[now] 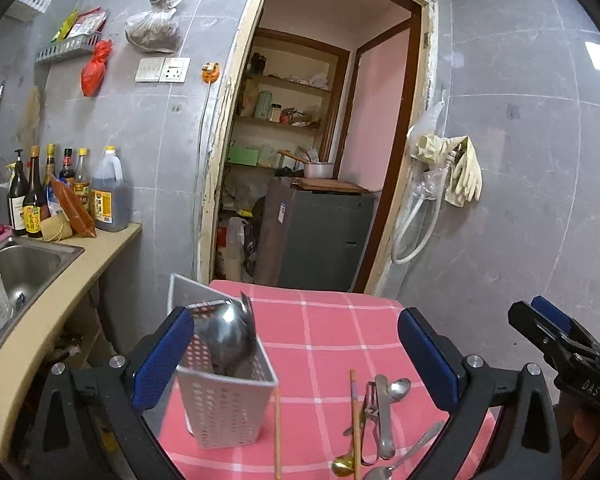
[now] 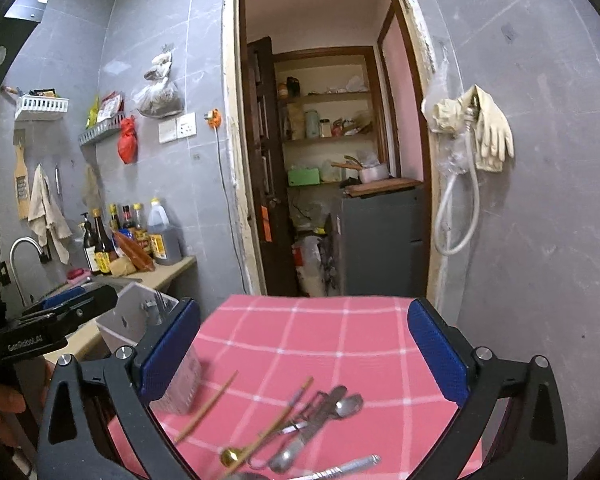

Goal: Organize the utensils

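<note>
Grey tiled kitchen walls surround a table [image 1: 340, 332] under a pink checked cloth. On it stands a perforated utensil holder [image 1: 228, 404] (a ladle [image 1: 226, 332] inside), with loose spoons and chopsticks [image 1: 374, 420] just beside. Left gripper [image 1: 296, 356] and right gripper [image 2: 304, 356] both gape wide, holding nothing.

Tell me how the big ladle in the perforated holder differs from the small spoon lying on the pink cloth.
The big ladle stands bowl-up inside the perforated holder; the small spoon lies flat on the pink cloth. The ladle's bowl is far larger than the spoon's. The ladle is already sorted; the spoon sits loose beside other utensils. Both are silver-coloured metal.
</note>
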`<control>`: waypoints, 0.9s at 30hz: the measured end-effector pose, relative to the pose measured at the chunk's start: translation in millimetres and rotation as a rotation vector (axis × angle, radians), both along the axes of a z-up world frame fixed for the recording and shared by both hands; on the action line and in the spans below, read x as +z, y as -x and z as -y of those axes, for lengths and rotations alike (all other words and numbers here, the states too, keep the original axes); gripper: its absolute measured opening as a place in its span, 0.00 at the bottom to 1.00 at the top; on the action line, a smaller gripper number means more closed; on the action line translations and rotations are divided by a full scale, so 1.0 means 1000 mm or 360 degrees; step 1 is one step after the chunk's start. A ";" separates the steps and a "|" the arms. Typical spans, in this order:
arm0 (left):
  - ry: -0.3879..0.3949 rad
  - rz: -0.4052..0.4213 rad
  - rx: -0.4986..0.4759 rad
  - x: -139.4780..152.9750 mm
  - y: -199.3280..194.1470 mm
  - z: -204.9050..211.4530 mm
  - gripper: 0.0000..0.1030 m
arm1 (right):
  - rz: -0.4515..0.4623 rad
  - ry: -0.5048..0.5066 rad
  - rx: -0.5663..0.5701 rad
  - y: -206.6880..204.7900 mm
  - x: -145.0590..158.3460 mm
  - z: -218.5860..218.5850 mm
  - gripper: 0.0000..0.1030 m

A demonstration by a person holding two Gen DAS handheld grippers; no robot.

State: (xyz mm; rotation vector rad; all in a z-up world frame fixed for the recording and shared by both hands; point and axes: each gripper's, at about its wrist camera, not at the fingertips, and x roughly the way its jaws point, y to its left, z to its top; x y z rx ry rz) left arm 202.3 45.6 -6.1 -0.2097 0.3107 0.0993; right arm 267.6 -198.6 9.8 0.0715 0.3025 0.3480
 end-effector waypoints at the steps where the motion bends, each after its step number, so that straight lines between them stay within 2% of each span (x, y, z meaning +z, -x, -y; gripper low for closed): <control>1: -0.0009 -0.0001 0.0002 -0.003 0.001 0.003 1.00 | -0.0017 0.0000 -0.0012 0.000 -0.005 0.005 0.99; 17: -0.0077 -0.0186 0.0022 -0.065 -0.011 0.041 1.00 | -0.0261 0.0033 -0.0053 -0.008 -0.073 0.039 0.99; 24: -0.0075 -0.0305 -0.0028 -0.085 -0.023 0.054 1.00 | -0.0447 0.0042 -0.0049 -0.016 -0.108 0.047 0.99; 27: -0.0054 -0.0367 -0.0072 -0.093 -0.030 0.057 1.00 | -0.0568 0.0014 -0.0031 -0.022 -0.126 0.050 0.99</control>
